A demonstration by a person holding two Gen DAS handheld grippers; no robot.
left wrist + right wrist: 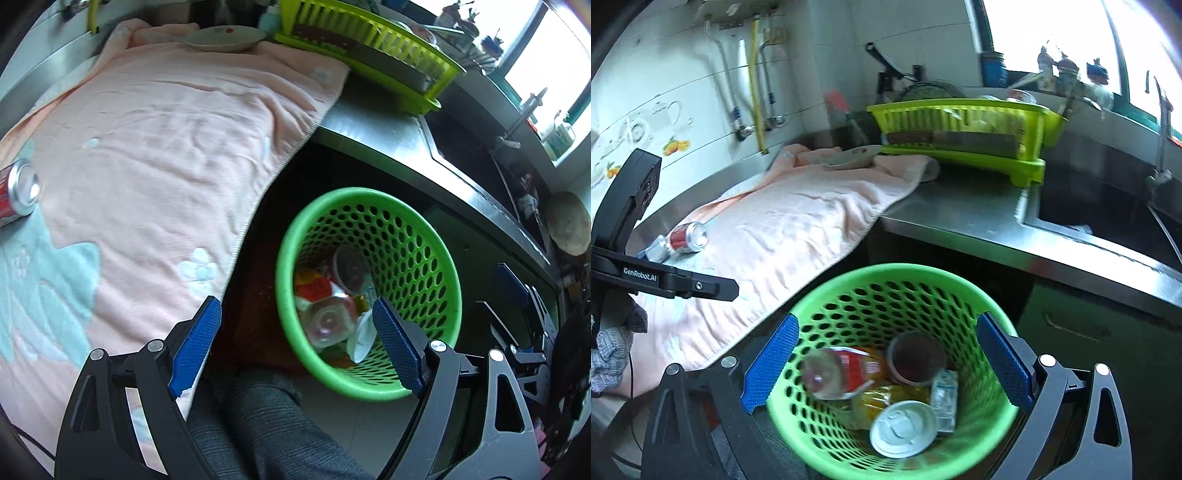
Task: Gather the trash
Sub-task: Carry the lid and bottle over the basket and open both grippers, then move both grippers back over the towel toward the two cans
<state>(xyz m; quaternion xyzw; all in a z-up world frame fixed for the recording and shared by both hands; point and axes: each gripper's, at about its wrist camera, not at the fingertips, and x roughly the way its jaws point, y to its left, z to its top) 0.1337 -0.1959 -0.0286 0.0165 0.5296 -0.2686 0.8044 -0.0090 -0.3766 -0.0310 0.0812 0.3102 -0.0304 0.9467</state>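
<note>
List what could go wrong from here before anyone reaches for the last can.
1. The red aluminium drink can lies on its side on the wrinkled pink towel; it may roll away when the open left gripper nudges it.
2. The towel overhangs the steel counter edge, so a snagged finger could drag it and the can off.
3. The round green perforated plastic basket sits below counter level; a careless drop might miss it.

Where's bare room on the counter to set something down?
Free: the wide middle of the pink towel, between the red soda can and the plate; also the bare steel counter strip between towel edge, lime dish rack and sink. Crowded: back corner by plate and rack, and the green mesh basket.
</note>
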